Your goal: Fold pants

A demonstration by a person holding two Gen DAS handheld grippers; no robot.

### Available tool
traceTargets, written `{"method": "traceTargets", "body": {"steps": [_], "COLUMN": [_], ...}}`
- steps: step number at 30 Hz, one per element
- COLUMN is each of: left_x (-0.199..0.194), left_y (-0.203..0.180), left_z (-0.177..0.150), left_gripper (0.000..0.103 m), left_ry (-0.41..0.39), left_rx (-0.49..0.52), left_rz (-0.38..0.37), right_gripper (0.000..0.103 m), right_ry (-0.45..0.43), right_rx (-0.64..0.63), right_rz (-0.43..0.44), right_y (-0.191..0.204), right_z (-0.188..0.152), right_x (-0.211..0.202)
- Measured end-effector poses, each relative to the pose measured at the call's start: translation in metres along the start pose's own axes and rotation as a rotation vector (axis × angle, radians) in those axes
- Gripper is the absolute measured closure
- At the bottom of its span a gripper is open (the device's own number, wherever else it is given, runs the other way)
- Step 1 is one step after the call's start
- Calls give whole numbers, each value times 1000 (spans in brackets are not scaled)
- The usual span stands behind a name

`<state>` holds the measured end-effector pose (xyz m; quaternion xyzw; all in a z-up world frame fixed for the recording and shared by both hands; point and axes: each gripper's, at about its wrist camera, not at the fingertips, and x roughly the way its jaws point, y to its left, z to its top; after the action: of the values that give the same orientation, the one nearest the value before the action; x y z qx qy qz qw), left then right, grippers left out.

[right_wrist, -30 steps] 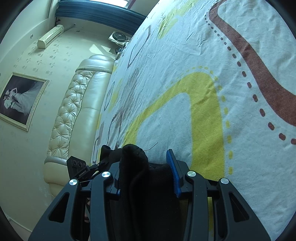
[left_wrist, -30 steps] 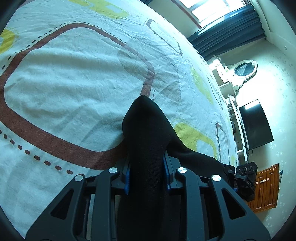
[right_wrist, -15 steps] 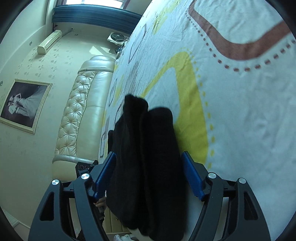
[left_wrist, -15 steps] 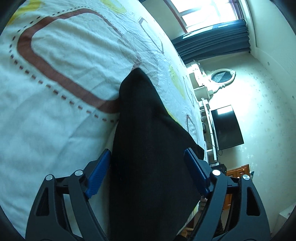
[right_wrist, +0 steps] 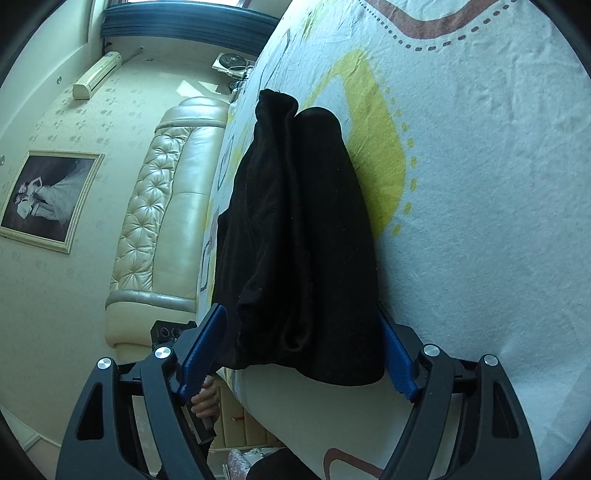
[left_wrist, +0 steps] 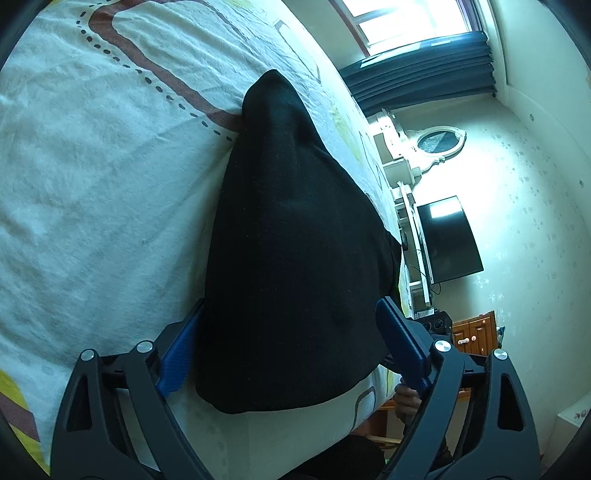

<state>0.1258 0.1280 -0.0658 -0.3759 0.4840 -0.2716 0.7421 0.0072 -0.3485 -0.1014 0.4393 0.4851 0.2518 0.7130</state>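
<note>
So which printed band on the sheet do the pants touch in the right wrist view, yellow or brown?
The yellow band: the black pants lie against its edge; the brown band sits farther up, apart.

Patterned white bedsheet (left_wrist: 92, 177), cream tufted leather headboard (right_wrist: 155, 206), dark pleated curtains (left_wrist: 424, 70), black wall television (left_wrist: 448, 240), framed portrait (right_wrist: 48, 199).

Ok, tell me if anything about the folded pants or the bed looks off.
Nothing is damaged or spilled. The black pants lie folded on the patterned sheet, though in the right wrist view the layers bunch unevenly along one side instead of lying flush. Both the left gripper and right gripper are open.
</note>
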Motion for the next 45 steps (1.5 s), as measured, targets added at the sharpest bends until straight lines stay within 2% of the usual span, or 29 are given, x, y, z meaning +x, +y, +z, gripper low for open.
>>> {"method": "traceTargets", "body": {"steps": [3,5,7,10,12,13,14,17,25,35,45], "left_x": [4,5,8,6,6,5,5,4,0,-5,-7], "left_y": [-2,-4,-3,4,5,6,5,4,-1,-7,-13], "left_z": [-1,-5,-7,-8,-8,-8,-8,-10,-12,-20,-27], "left_gripper": [14,17,37,47,51,52,53,55,60,62,62], "left_ry": [-10,-8,-1,-7,-3,-3,-3,-4,-8,-11,-6], "left_rx": [15,32,40,18,8,7,6,13,26,67,89], "left_rz": [24,53,120,108,102,104,103,107,138,194,207], "right_gripper": [24,15,15,15,21,30,44,53,59,60,60], "right_ry": [19,22,21,32,32,34,42,46,44,48,57], "right_rx": [-25,-54,-82,-117,-111,-106,-102,-90,-30,-29,-34], "right_rz": [-30,-34,-72,-96,-106,-115,-117,-94,-26,-23,-27], "right_y": [5,10,17,22,21,20,17,12,0,-4,-8], "right_z": [0,0,-3,-5,-5,-5,-5,-7,-5,-8,-17], "right_x": [6,10,14,18,17,16,15,11,7,0,-10]}}
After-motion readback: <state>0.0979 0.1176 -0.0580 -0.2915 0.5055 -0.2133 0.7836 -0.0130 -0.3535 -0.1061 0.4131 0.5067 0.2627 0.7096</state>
